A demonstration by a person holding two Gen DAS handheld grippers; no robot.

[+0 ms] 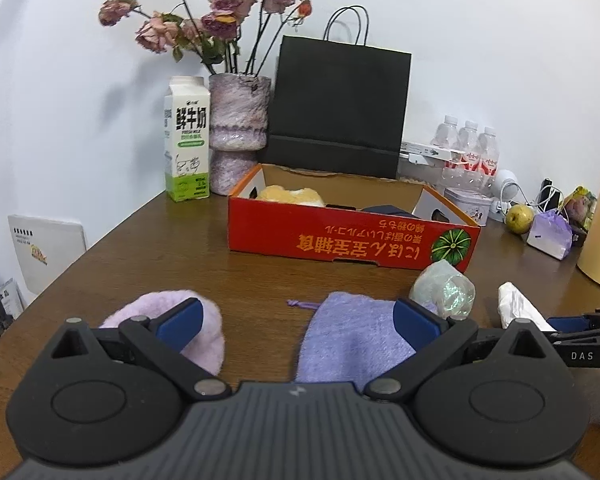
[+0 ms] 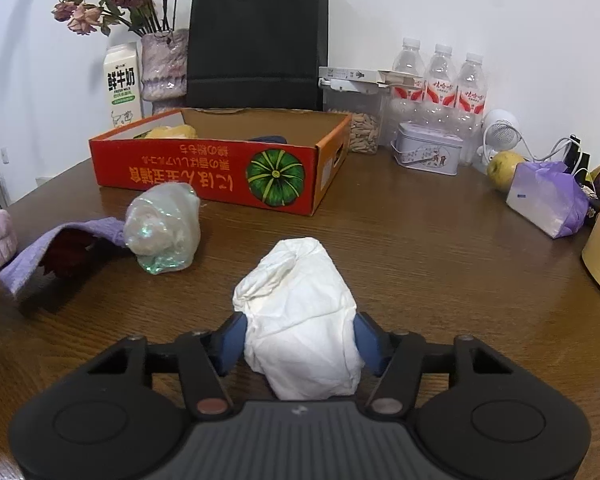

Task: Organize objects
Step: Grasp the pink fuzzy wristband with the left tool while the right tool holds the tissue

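Partly done: red box (image 2: 204, 168) upper centre already holds a yellow item and something dark, while right claw (image 2: 300, 340) clamps white wad (image 2: 300, 320) low on bench (image 2: 440, 260), left claw (image 1: 296, 320) spread, empty, over purple cloth (image 1: 348, 336); shiny bundle (image 2: 164, 228) still loose.

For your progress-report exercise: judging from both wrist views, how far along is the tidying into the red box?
Looks done: a yellowish item and a dark one already lie in the red box. In hand: the right gripper brackets the white bundle. Left: the iridescent wrapped bundle, purple cloth and pink fuzzy item; the left gripper is open.
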